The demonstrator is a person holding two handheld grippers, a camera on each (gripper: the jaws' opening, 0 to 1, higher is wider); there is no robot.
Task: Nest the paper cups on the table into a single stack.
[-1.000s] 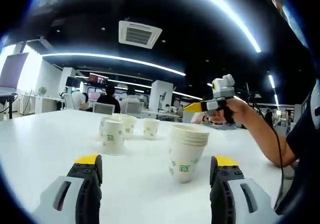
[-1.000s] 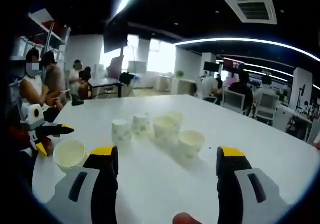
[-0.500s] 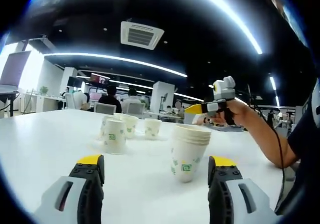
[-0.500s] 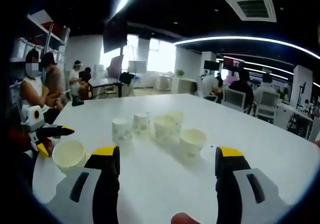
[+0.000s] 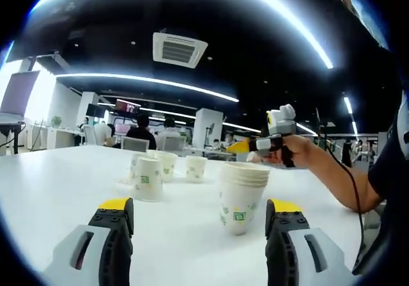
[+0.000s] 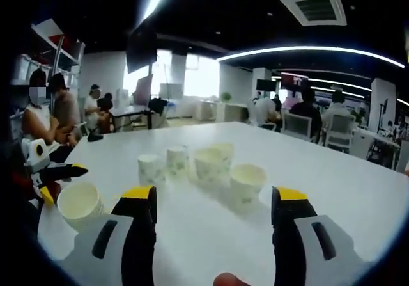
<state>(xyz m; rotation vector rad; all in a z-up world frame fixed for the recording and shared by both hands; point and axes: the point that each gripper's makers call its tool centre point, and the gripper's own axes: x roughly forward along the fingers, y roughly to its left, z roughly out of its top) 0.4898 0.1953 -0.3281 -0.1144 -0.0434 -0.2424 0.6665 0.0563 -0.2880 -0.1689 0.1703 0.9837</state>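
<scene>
On the white desk (image 5: 57,183) the nested stack (image 5: 241,194) stands between the wide-open, empty left gripper (image 5: 198,219), while the right gripper (image 6: 214,206), equally open and empty, has edged toward four loose cups (image 6: 211,164), likely choosing the next.

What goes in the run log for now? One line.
left gripper: open, empty | right gripper: open, empty | nested stack: standing | loose cups: unstacked
</scene>
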